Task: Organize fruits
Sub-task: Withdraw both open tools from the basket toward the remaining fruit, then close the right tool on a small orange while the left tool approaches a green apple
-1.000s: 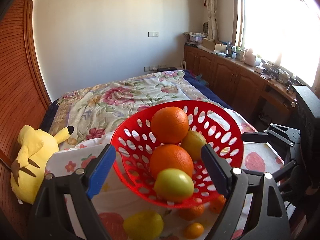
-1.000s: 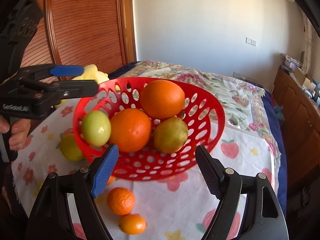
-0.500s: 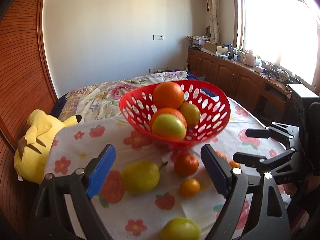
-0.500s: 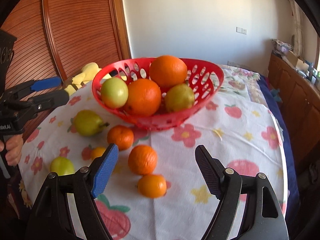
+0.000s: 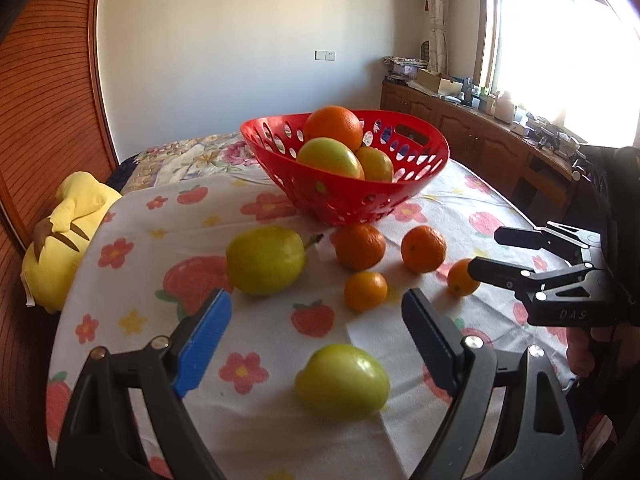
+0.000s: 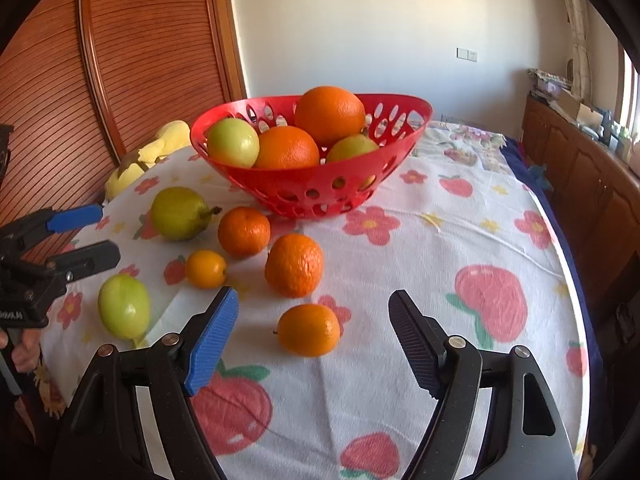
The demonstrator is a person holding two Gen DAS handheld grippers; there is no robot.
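In the left wrist view the left hand-held gripper (image 5: pixel 316 326) is hovering open over a green apple (image 5: pixel 342 381) lying on the flower-printed table (image 5: pixel 132 264), while in the right wrist view the right hand-held gripper (image 6: pixel 314 334) is closing, unpressed, around a small orange mandarin (image 6: pixel 309 330) lying before the red perforated plastic basket (image 6: pixel 310 188).

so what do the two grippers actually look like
Both are black plastic frames with silver rivets and two ribbed finger pads, one blue, one black. The left gripper and right gripper match. White lettering marks the side of the right one's body. No cables show; a dark sleeve shows behind it.
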